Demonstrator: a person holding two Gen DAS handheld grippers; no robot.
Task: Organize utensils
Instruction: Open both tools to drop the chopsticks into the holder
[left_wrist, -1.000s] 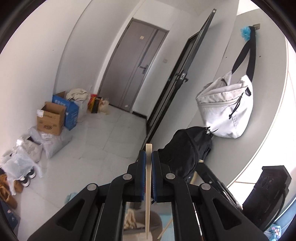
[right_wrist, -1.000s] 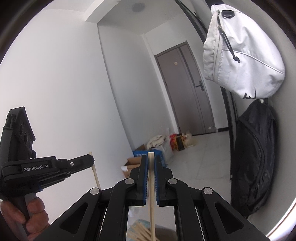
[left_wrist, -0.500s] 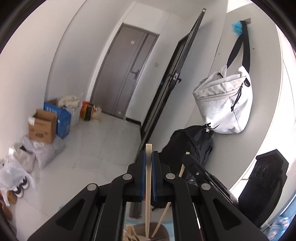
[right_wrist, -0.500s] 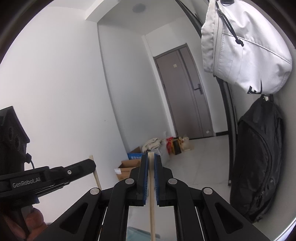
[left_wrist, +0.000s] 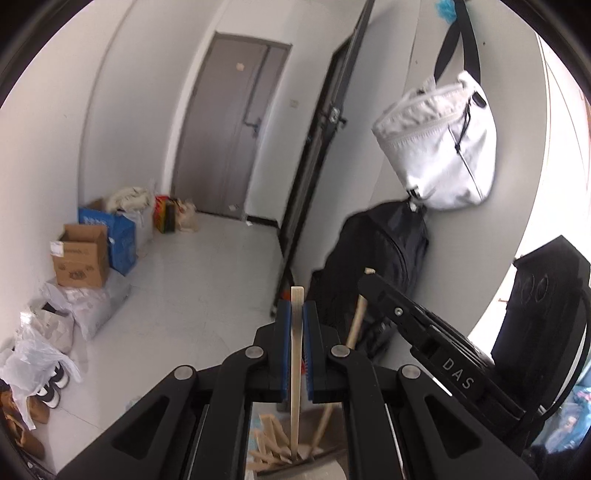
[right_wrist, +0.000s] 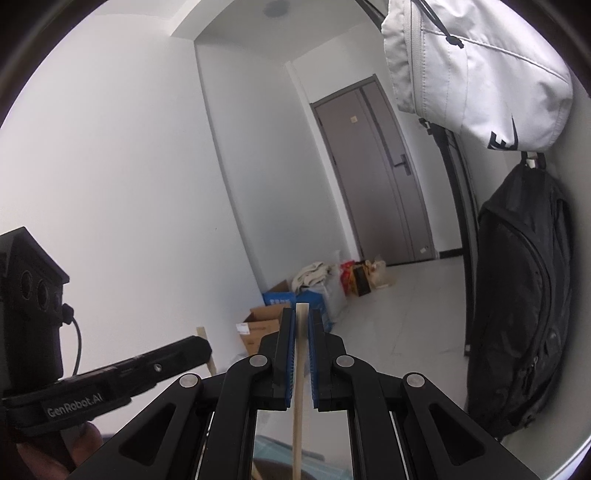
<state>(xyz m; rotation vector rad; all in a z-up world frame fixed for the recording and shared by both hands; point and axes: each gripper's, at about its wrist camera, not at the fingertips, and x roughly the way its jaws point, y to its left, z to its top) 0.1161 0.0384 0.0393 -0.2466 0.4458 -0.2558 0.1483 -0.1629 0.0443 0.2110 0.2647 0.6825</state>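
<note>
The wooden stick (left_wrist: 296, 354) in the left gripper (left_wrist: 296, 325) stands nearly upright, its long axis running straight down between the clamped blue pads (left_wrist: 283, 332). Its lower end dips among the other sticks (left_wrist: 271, 445) bunched in a holder (left_wrist: 321, 470) at the bottom edge of the left wrist view. That holder is the landmark: it lies directly below the left gripper, so the stick's axis already points into it.

The right gripper (right_wrist: 302, 332) is likewise closed on a second stick (right_wrist: 300, 369), also upright. In the left wrist view that stick (left_wrist: 354, 325) slants down from the right toward the same holder, reaching its right side.

Both sticks sit above the holder, the left one seemingly deeper in, though the bottom edge cuts off the contact. The coming move probably turns on keeping each stick vertical over the holder's mouth before letting go.

Beyond the holder lie the tiled floor (left_wrist: 207, 280), a black backpack (left_wrist: 384, 258) and a white bag (left_wrist: 443, 155).
</note>
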